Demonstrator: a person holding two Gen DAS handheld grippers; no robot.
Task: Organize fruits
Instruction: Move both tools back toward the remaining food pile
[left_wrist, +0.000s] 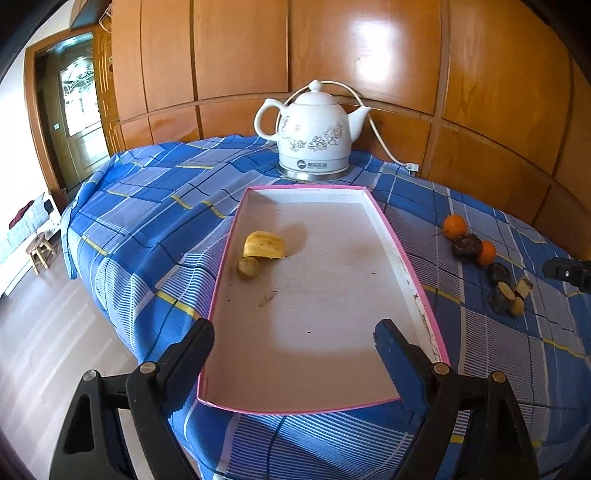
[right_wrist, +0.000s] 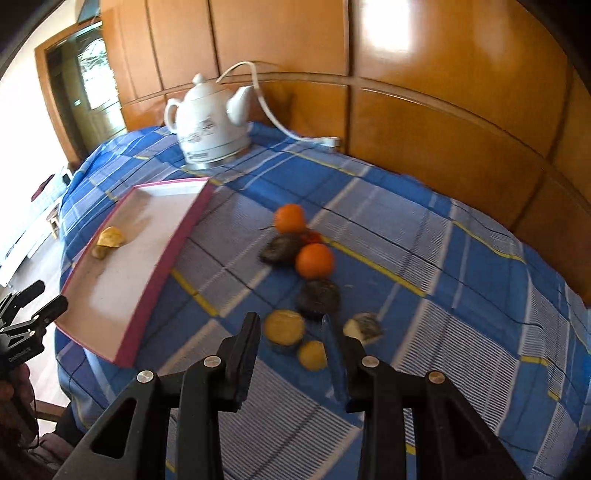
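The right gripper (right_wrist: 291, 328) is held with its black fingers spread apart, nothing pinched, and a round yellow cut fruit piece (right_wrist: 284, 326) is seen sitting on the cloth right in the gap between the tips. A smaller yellow round piece (right_wrist: 312, 354) is found just near of it, and a pale wedge with dark skin (right_wrist: 364, 325) lies to the right of the right finger. Farther off, a loose line is formed by a dark wrinkled fruit (right_wrist: 318, 298), a bright orange (right_wrist: 314, 260), a second dark fruit (right_wrist: 280, 248) and another orange (right_wrist: 290, 218). The left gripper (left_wrist: 293, 332) is also held wide apart and empty, hovering over the near end of a shallow white tray with a pink rim (left_wrist: 388, 221). Inside the tray, toward its left side, a yellow banana chunk (left_wrist: 264, 244) is parked with a small greenish-yellow round piece (left_wrist: 247, 267) touching it on the near side. Everything is laid on a blue checked tablecloth (left_wrist: 155, 206); a white ceramic electric kettle with a floral print (left_wrist: 312, 133) is stood at the far edge against a brown wooden panelled wall (left_wrist: 240, 48), its white cord (left_wrist: 380, 136) trailing right.
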